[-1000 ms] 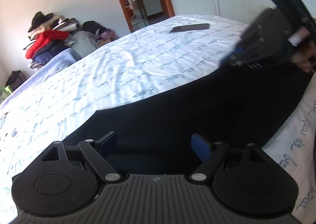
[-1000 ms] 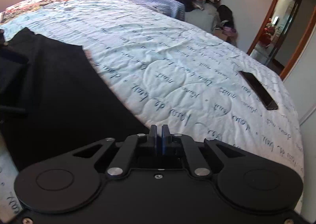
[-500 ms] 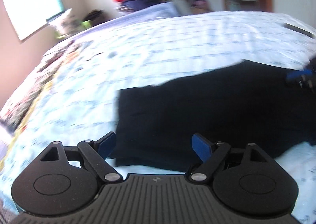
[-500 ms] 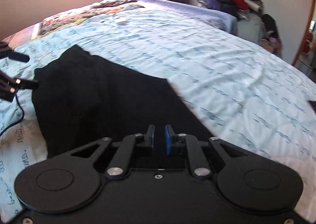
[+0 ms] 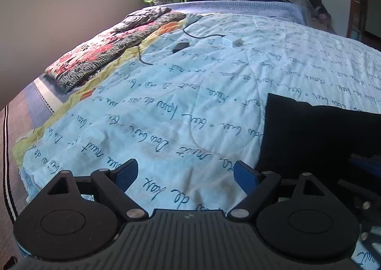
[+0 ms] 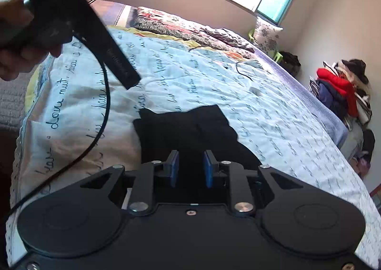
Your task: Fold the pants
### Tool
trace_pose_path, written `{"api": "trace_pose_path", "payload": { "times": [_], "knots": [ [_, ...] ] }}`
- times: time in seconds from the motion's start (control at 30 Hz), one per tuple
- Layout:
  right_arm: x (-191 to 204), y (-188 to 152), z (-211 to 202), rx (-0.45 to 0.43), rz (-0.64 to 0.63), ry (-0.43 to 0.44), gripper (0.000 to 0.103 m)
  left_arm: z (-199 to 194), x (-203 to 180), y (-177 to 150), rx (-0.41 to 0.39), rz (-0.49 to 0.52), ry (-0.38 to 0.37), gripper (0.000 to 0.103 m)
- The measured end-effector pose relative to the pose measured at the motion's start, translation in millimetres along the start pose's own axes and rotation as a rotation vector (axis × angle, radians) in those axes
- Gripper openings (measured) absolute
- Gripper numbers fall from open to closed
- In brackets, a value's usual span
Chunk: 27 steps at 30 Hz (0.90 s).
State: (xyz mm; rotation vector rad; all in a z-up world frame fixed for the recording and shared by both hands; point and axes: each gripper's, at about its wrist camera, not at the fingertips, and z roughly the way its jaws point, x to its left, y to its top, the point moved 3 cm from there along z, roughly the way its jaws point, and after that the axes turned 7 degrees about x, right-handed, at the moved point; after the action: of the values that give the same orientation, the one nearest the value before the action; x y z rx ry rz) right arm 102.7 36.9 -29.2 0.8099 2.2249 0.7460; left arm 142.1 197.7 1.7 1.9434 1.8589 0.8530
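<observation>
The black pants (image 5: 316, 131) lie folded on the light blue quilt (image 5: 181, 93). In the left wrist view they sit at the right. My left gripper (image 5: 185, 172) is open and empty, above bare quilt just left of the pants' edge. In the right wrist view the pants (image 6: 188, 124) lie straight ahead. My right gripper (image 6: 189, 168) is open with a narrow gap, low over the near part of the pants and holding nothing. The left gripper's body and the hand that holds it (image 6: 71, 15) show at the upper left of that view.
A floral blanket (image 5: 102, 55) lies along the far left of the bed. A black cable (image 5: 142, 55), a small dark box (image 5: 180, 46) and a white object (image 5: 234, 42) lie on the quilt farther off. A clothes pile (image 6: 343, 91) stands by the wall.
Both grippers have swung left along the pants. The right gripper has gone from shut to open. The left gripper has moved off the black cloth to bare quilt.
</observation>
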Motion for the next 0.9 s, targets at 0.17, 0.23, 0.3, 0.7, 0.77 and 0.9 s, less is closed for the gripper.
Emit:
{"api": "trace_pose_path", "payload": {
  "times": [0.17,0.23,0.3,0.7,0.77,0.9],
  "knots": [
    [27,17,34,0.037,-0.072,0.024,0.021,9,20,-8,0.018,-0.022,0.038,0.089],
    [31,16,44,0.062,-0.099,0.015,0.007,12,25,-12,0.030,-0.032,0.030,0.089],
    [33,17,40,0.050,-0.088,0.019,0.005,15,27,-14,0.036,-0.039,0.020,0.089],
    [61,0,31,0.105,-0.347,-0.132,0.036,29,24,-14,0.038,-0.025,0.001,0.089],
    [72,-3,39,0.094,-0.414,-0.202,0.037,30,24,-13,0.043,-0.035,-0.009,0.089],
    [78,3,50,0.076,-0.416,-0.230,0.011,25,24,-13,0.030,-0.030,-0.006,0.089]
  ]
}}
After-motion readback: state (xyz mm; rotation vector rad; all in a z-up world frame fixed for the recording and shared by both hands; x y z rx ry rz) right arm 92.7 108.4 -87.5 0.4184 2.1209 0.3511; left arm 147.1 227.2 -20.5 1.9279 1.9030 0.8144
